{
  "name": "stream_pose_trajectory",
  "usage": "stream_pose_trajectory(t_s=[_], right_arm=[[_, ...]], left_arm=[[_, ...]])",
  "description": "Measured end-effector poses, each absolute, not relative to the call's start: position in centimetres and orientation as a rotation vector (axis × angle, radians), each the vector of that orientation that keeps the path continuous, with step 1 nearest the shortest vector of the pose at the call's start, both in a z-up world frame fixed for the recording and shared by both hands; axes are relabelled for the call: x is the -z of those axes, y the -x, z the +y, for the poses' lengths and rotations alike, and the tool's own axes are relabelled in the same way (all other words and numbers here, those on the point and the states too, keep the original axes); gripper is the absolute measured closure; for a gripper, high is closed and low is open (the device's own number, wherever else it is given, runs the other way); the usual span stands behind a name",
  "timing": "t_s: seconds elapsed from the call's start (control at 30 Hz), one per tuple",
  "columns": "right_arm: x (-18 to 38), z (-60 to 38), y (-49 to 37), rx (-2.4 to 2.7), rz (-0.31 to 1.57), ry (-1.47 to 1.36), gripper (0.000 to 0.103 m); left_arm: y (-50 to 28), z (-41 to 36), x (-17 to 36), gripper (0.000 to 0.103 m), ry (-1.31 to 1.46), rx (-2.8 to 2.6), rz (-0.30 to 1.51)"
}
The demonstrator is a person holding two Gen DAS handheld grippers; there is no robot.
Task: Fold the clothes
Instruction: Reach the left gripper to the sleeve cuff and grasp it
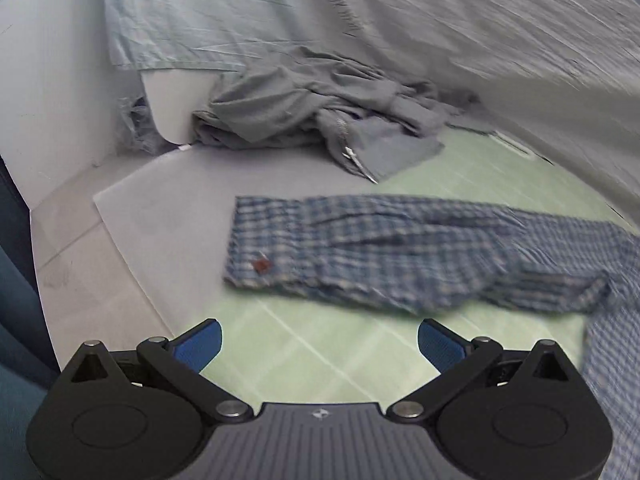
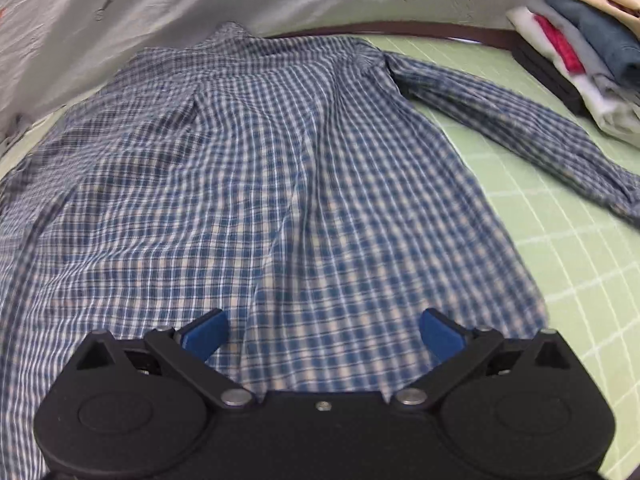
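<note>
While both grippers hang above the work surface, we hold nothing in either one. Our left gripper (image 1: 320, 344) has its blue fingers (image 1: 200, 344) spread wide, with bare green cutting mat (image 1: 320, 344) showing between them. Our right gripper (image 2: 324, 334) likewise has its fingers (image 2: 206, 334) spread wide, positioned over the lower hem area of the plaid shirt (image 2: 260, 184) without gripping it.

We see the plaid shirt, blue and white checked, lying spread flat on the gridded green mat (image 2: 560, 264) that covers the desk. In the right wrist view its collar end points away from us, toward a pale sheet with small carrot prints (image 2: 80, 8), and one long sleeve (image 2: 512, 128) extends out to the right across the mat. In the left wrist view the other sleeve (image 1: 360, 252) lies across the mat just ahead of the fingers, with a small red mark (image 1: 262, 266) near its cuff end; this area is motion-blurred.

Beyond that sleeve, a crumpled grey garment (image 1: 320, 112) with a zipper rests partly on the mat and partly on a white board (image 1: 160, 232). At the far right of the right wrist view, a stack of folded clothes (image 2: 580, 48) sits at the mat's edge, well apart from the shirt body.
</note>
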State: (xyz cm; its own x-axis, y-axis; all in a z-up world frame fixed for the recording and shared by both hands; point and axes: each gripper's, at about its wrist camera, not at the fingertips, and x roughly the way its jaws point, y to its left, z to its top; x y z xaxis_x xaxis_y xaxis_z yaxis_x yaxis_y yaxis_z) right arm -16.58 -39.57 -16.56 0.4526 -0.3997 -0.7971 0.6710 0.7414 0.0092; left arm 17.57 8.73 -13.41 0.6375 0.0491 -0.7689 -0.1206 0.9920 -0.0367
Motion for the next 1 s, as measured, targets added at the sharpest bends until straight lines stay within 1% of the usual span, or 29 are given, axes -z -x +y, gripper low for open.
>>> stream_pose_trajectory(t_s=[0.27,0.5,0.57,0.6,0.63,0.67,0.73,0.77,0.8,0.83,1.0], right_arm=[[17.1,-38.6,15.7,0.771,0.876,-0.410,0.000],[17.1,-38.3,15.4,0.826,0.874,-0.439,0.000],[17.1,-38.2,15.4,0.836,0.866,-0.440,0.000],[17.1,-38.1,15.4,0.841,0.863,-0.440,0.000],[17.1,-38.1,15.3,0.845,0.862,-0.441,0.000],[17.1,-38.0,15.3,0.849,0.862,-0.443,0.000],[17.1,-37.9,15.3,0.856,0.859,-0.446,0.000],[17.1,-37.8,15.3,0.859,0.857,-0.446,0.000],[17.1,-37.8,15.4,0.860,0.854,-0.445,0.000],[17.1,-37.8,15.4,0.861,0.852,-0.445,0.000],[17.1,-37.9,15.4,0.859,0.851,-0.445,0.000]], left_arm=[[-22.5,11.7,15.0,0.000,0.107,-0.165,0.865],[-23.6,11.4,16.8,0.001,0.035,-0.148,0.886],[-23.3,11.4,17.2,0.006,0.043,-0.132,0.881],[-23.0,11.4,17.3,0.012,0.047,-0.121,0.871],[-22.8,11.3,17.2,0.021,0.042,-0.108,0.855],[-22.5,11.2,17.1,0.027,0.038,-0.096,0.839],[-22.3,10.8,16.9,0.053,0.037,-0.073,0.822],[-22.3,10.7,16.8,0.058,0.039,-0.062,0.818],[-22.3,10.5,16.6,0.067,0.046,-0.051,0.816],[-22.4,10.3,16.5,0.071,0.063,-0.039,0.821],[-22.1,9.1,14.9,0.074,0.173,0.036,0.811]])
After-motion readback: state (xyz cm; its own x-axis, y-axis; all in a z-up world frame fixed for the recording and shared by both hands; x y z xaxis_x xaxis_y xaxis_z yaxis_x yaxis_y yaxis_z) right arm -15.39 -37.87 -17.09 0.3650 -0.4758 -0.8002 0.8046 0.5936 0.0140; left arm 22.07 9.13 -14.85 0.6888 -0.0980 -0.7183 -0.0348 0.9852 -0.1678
